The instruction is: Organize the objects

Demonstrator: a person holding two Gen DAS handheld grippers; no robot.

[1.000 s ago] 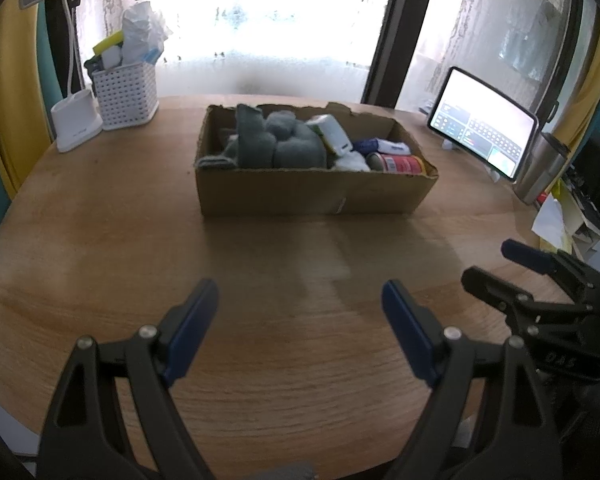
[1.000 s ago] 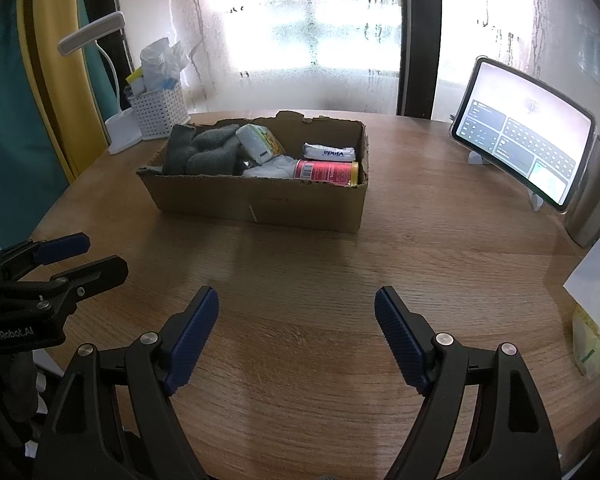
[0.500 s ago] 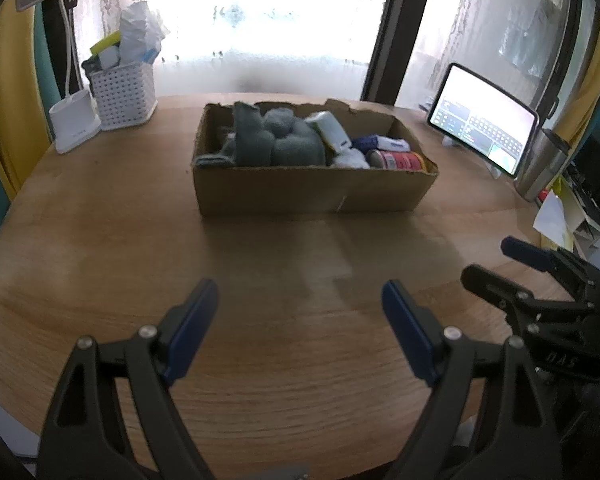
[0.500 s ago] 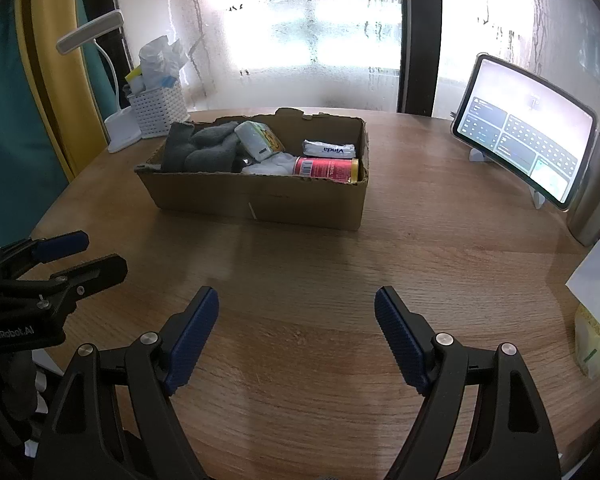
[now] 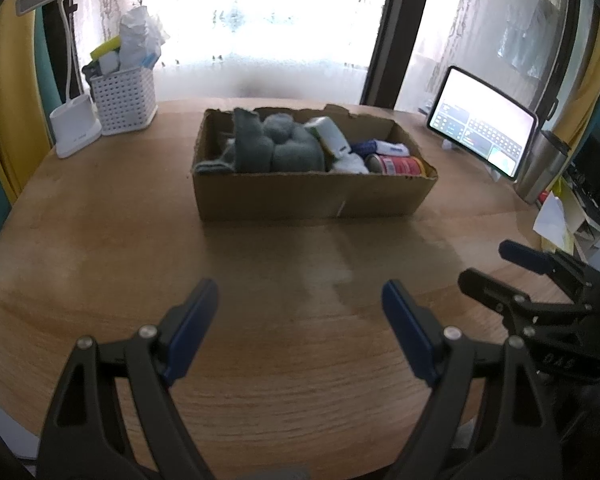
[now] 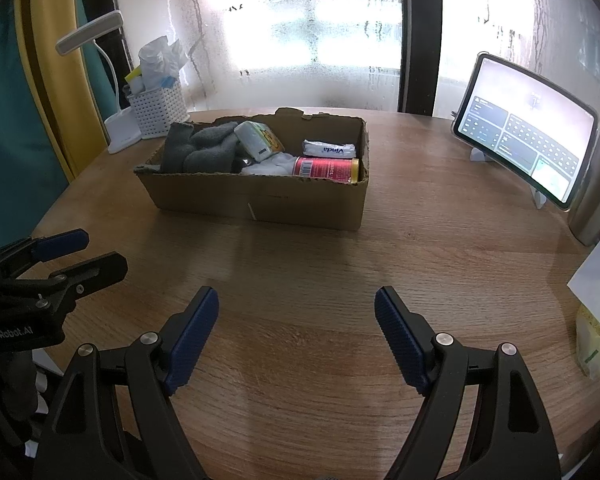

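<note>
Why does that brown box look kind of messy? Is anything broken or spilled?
Nothing is spilled. The brown cardboard box has ragged, torn top edges, as if its flaps were ripped off. Inside, the red drink can lies on its side, and the grey fabric bundle sits heaped at one end.

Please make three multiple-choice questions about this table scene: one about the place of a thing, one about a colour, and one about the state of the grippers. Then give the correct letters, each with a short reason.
1. Where does the red can lie?
A. Inside the cardboard box
B. In the white basket
C. Beside the tablet

2. What colour are the pads of the right gripper?
A. Green
B. Blue
C. Orange

3. How does the left gripper stand?
A. Shut on a sock
B. Shut on the can
C. Open, with nothing between its fingers

Answers: 1 A, the can lies on its side at the box's near right corner. 2 B, both pads show blue. 3 C, only bare table shows between the fingers.
</note>
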